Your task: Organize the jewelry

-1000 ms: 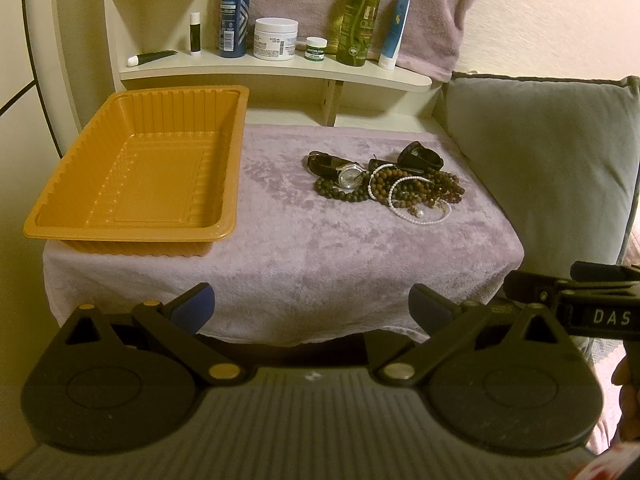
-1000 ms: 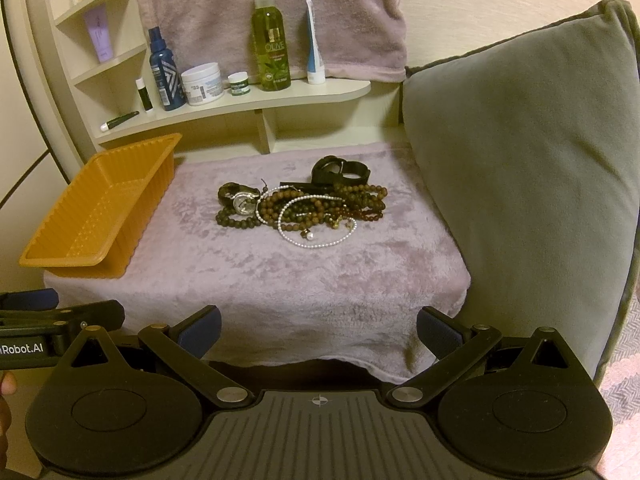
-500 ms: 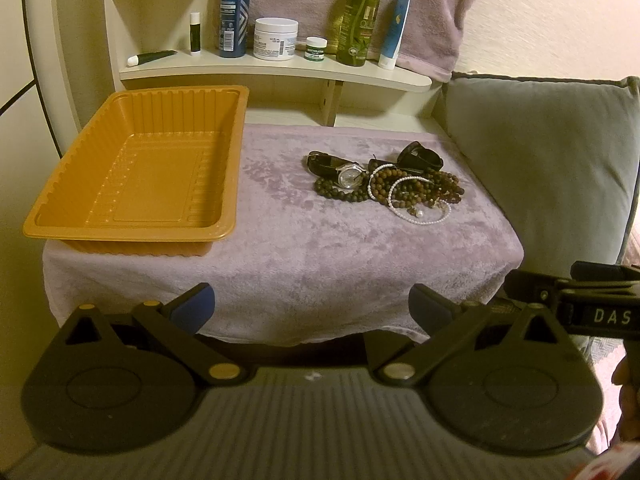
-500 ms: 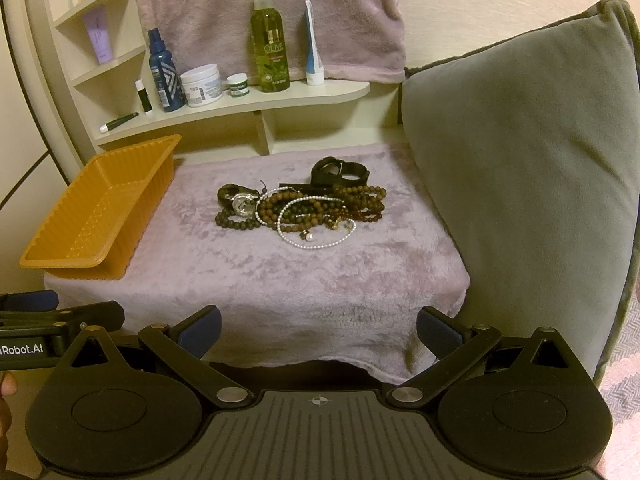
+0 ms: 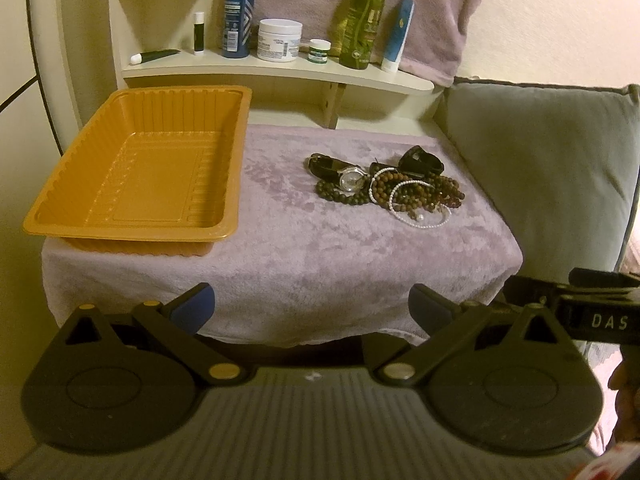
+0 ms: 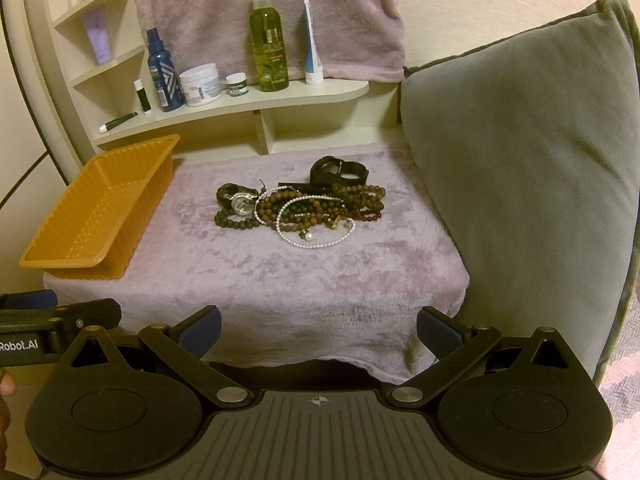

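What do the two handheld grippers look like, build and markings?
Both match: the left gripper and right gripper have black linkage arms on round black discs, blue finger pads, brass or silver pivot pins and a ribbed grey body. White lettering on the side bars reads "DAS" and "Robot.AI". No cables or sleeves visible.

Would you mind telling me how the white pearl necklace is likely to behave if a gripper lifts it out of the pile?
The white pearl necklace is a thin beaded loop, so it will probably hang limp. It crosses the brown bead strands, so lifting may drag them along. Its smooth beads look slippery, and a small pendant would likely swing.
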Tool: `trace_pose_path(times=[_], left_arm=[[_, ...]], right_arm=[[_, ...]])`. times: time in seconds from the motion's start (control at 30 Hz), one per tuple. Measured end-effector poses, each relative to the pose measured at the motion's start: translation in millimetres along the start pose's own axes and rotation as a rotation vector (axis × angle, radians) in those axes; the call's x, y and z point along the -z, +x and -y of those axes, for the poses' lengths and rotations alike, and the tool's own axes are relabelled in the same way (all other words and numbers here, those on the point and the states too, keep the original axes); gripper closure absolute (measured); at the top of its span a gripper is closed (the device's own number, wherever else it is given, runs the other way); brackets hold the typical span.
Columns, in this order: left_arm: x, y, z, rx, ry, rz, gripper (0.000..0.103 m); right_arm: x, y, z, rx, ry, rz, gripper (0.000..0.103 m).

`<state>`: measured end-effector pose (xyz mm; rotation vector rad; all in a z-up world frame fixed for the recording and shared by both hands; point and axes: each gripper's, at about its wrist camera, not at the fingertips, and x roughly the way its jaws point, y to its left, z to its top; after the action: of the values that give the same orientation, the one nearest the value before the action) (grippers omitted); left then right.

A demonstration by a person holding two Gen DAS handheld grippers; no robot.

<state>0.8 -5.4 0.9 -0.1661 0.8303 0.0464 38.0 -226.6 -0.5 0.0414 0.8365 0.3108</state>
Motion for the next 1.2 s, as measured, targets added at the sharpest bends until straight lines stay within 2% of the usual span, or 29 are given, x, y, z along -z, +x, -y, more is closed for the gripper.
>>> trace_pose_path(times=[0.27,0.47,0.53,0.67,0.77,0.87,1.03,1.2], left_arm=[[-6,-3,-21,0.009,-0.100,0.018,0.001],[-15,-7,-67,0.058,-0.181,0.016,0.001],[-18,-9,-83,0.054,-0.193,0.021,0.001],[-24,-14,-122,0.022,-0.219,0.042,0.001],[-28,-19,-154,-0.015,-0.239,0.066,0.001],[-31,-17,-184,-0.056,-0.255,0.064,0.008],[-38,-5,-231,-0.089,-0.284,0.050,0.013],[-45,19,-261,-0.054,-0.288,0.010,0.023]], right_arm=[[0,4,0,-0.007,-0.004,0.001,0.000],[2,23,-2,-0.040,-0.006,0.013,0.000],[-1,27,-2,-0.048,0.001,0.023,0.000],[-7,35,-5,-0.086,0.021,0.068,0.000],[-10,37,-9,-0.095,-0.010,0.150,0.000],[-17,41,-17,-0.102,-0.071,0.188,0.000],[-30,51,-20,-0.128,-0.008,0.174,0.000],[-36,61,-27,-0.120,-0.008,0.153,0.000]])
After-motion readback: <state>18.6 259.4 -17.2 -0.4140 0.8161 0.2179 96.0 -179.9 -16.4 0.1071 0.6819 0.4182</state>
